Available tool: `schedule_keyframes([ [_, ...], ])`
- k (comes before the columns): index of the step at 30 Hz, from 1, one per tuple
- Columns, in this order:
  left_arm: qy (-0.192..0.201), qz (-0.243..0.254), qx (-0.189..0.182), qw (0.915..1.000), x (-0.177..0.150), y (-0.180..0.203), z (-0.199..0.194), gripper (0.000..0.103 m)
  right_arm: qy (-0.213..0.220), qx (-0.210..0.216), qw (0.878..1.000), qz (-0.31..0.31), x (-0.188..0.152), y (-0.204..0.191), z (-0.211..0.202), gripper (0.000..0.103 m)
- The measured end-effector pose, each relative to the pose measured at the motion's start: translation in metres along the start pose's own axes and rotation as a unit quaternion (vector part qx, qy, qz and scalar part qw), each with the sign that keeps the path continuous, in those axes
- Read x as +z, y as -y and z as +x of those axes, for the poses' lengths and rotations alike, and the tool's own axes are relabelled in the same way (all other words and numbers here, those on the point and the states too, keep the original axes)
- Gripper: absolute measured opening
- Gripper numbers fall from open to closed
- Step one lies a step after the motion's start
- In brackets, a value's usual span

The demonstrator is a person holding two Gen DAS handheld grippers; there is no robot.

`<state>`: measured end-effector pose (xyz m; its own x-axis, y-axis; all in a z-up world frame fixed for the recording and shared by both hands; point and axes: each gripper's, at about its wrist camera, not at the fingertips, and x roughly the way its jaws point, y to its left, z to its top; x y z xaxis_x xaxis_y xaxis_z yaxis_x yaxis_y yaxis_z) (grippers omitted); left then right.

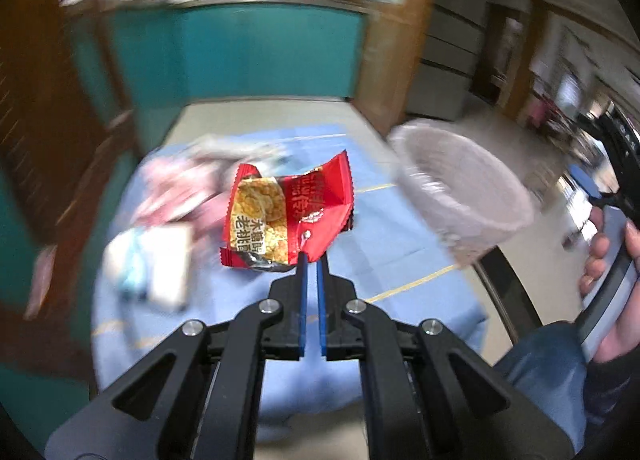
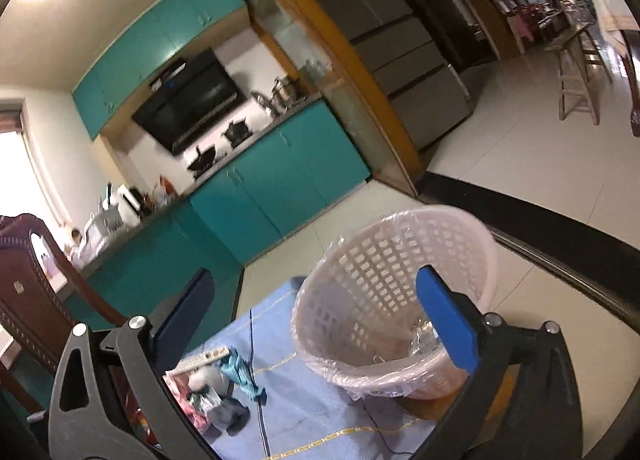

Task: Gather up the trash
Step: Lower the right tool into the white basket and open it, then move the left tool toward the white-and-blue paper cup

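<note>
My left gripper (image 1: 313,260) is shut on the lower edge of a red snack wrapper (image 1: 280,216) with a biscuit picture, holding it above the blue tablecloth (image 1: 400,244). To the right, blurred, is the white lattice waste basket (image 1: 460,196). In the right wrist view the basket (image 2: 400,260), lined with a clear bag, stands at the cloth's corner with some crumpled trash (image 2: 420,336) at its bottom. My right gripper (image 2: 316,280) stands open in front of the basket, nothing between its fingers.
More litter lies on the cloth: a white pack (image 1: 160,268), pink wrappers (image 1: 180,188), a teal scrap (image 2: 240,372). A person's hand (image 1: 612,260) holds the right gripper's handle. A carved wooden chair (image 2: 28,280) stands left; teal cabinets (image 2: 280,180) stand behind.
</note>
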<state>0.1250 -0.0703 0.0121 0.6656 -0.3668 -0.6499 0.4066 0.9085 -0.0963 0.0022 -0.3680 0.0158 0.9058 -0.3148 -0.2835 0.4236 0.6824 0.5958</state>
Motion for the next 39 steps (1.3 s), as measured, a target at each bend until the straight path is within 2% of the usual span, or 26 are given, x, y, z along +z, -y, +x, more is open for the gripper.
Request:
schedule_keyframes([
  [1,0.006,0.007,-0.025,0.9996,0.017,0.017,0.007,0.006,0.009,-0.001,1.0,0.004,0.002,0.002,-0.002,0.099],
  [4,0.027,0.041,-0.063,0.9968,0.068,0.07,0.03,0.007,0.03,-0.017,0.999,0.031,0.007,0.016,-0.007,0.099],
  [5,0.034,0.055,-0.077,0.9949,0.085,0.089,0.041,0.011,0.032,-0.019,0.999,0.037,0.007,0.018,-0.006,0.099],
  [6,0.036,0.064,-0.085,0.9937,0.095,0.101,0.049,0.04,0.035,-0.024,0.998,0.044,0.007,0.021,-0.006,0.099],
  [7,0.038,0.076,-0.091,0.9922,0.108,0.116,0.062,0.083,0.034,-0.027,0.998,0.046,0.008,0.023,-0.005,0.099],
  [8,0.043,0.08,-0.085,0.9922,0.114,0.124,0.072,0.095,0.03,-0.028,0.998,0.044,0.008,0.022,-0.005,0.099],
  [10,0.047,0.08,-0.06,0.9939,0.118,0.127,0.084,0.097,0.028,-0.026,0.999,0.039,0.008,0.022,-0.004,0.099],
  [13,0.049,0.068,-0.06,0.9946,0.106,0.106,0.074,0.097,0.005,-0.017,1.0,0.019,0.006,0.015,0.003,0.099],
  [16,0.058,0.056,-0.025,0.9965,0.086,0.067,0.048,0.097,-0.012,-0.007,1.0,0.003,0.001,0.007,0.008,0.099],
  [19,0.071,0.023,0.026,0.9969,0.06,0.019,0.012,0.099,-0.063,0.008,0.997,-0.032,-0.009,-0.01,0.024,0.099],
  [20,0.074,0.01,0.042,0.9963,0.052,0.005,0.001,0.099,-0.093,0.015,0.994,-0.057,-0.018,-0.022,0.032,0.099],
  [22,0.083,-0.02,0.075,0.9935,0.03,-0.022,-0.021,0.1,-0.126,0.027,0.987,-0.101,-0.03,-0.041,0.04,0.099],
  [26,0.082,-0.061,0.131,0.9861,-0.008,-0.058,-0.043,0.1,-0.163,0.058,0.963,-0.208,-0.066,-0.087,0.037,0.099],
  [28,0.062,-0.085,0.14,0.9845,-0.029,-0.072,-0.044,0.1,-0.176,0.076,0.953,-0.237,-0.084,-0.102,0.03,0.099],
  [30,0.038,-0.11,0.15,0.9818,-0.037,-0.081,-0.042,0.1,-0.182,0.088,0.946,-0.254,-0.097,-0.109,0.024,0.099],
  [31,0.039,-0.115,0.137,0.9831,-0.037,-0.083,-0.044,0.1,-0.182,0.091,0.942,-0.265,-0.101,-0.114,0.02,0.099],
  [35,0.013,-0.106,0.136,0.985,-0.035,-0.082,-0.034,0.1,-0.169,0.112,0.931,-0.305,-0.113,-0.13,0.009,0.099],
  [39,0.021,-0.083,0.137,0.9869,-0.033,-0.072,-0.035,0.1,-0.169,0.119,0.93,-0.305,-0.114,-0.131,0.007,0.099],
])
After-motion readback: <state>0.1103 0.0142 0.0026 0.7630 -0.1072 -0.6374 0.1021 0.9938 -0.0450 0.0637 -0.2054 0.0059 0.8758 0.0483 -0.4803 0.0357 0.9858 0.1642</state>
